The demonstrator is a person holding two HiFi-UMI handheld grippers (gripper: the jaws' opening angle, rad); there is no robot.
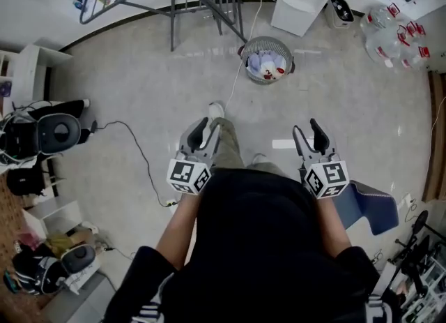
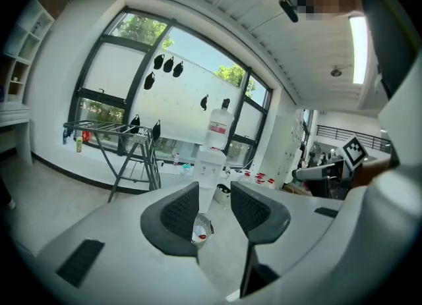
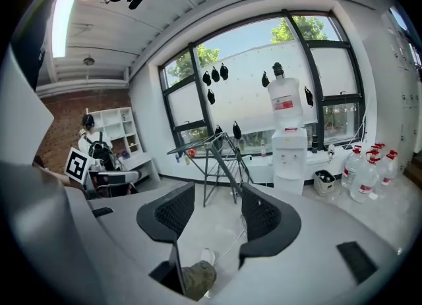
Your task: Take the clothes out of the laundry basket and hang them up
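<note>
Both my left tool (image 1: 205,132) and right tool (image 1: 308,133) hang empty, jaws apart, well short of the laundry basket (image 1: 267,39) of clothes (image 1: 268,65) on the floor, the water bottle (image 3: 285,103) label too small to read.

Two grippers (image 1: 208,130) (image 1: 308,133), one laundry basket (image 1: 245,51)
</note>
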